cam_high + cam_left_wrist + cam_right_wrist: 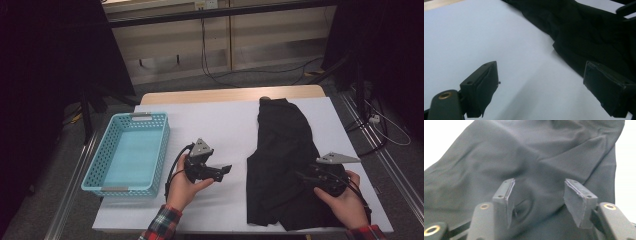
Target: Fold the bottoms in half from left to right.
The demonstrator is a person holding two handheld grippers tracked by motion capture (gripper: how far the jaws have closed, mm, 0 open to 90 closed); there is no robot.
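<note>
Meanwhile the basket (pixel 127 155) sits bare inside; both grippers' jaws stand apart, the right gripper (pixel 537 195) over the black cloth (pixel 285 160), the left gripper (pixel 225 171) beside it.

Left gripper (pixel 227 170) and right gripper (pixel 306 176): black bodies, flat rectangular jaw pads, brass-ringed screw holes, grey triangular top plates, black trailing cables. Sleeves (pixel 162 226): red plaid.

Left tongs (pixel 226 170) gape wide; right tongs (pixel 304 176) part-open, nothing clamped
</note>
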